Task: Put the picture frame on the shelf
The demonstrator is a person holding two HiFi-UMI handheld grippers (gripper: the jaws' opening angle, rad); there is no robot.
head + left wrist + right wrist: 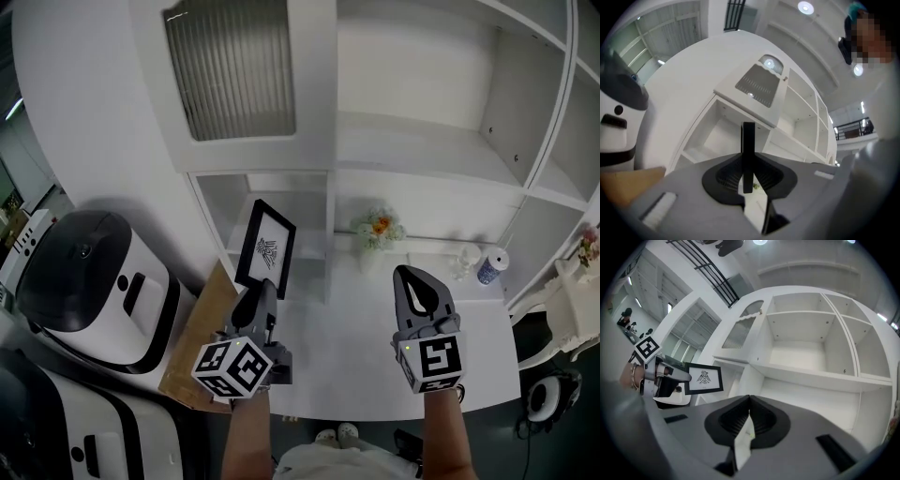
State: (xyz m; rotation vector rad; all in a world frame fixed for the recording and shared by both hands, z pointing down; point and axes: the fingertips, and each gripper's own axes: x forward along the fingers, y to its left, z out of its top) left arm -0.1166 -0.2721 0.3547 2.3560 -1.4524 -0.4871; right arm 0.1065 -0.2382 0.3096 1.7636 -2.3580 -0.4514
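The picture frame [265, 248] is black, with a white mat and a small dark bird drawing. It stands upright in front of the low left compartment of the white shelf unit [422, 150]. My left gripper [258, 289] is shut on its lower edge. In the left gripper view the frame [748, 154] shows edge-on, pinched between the two jaws of that gripper [748, 177]. My right gripper [410, 274] hovers over the white table [366, 352] to the right, shut and empty. The right gripper view shows this gripper [749, 401] with its jaws together, and the frame [703, 378] far to the left.
A small bunch of flowers [379, 227], a white figurine [466, 261] and a blue-and-white cup [491, 267] stand at the back of the table. A black-and-white machine [84, 281] sits at the left beside a wooden surface [192, 352]. The upper shelf compartments [797, 348] hold nothing.
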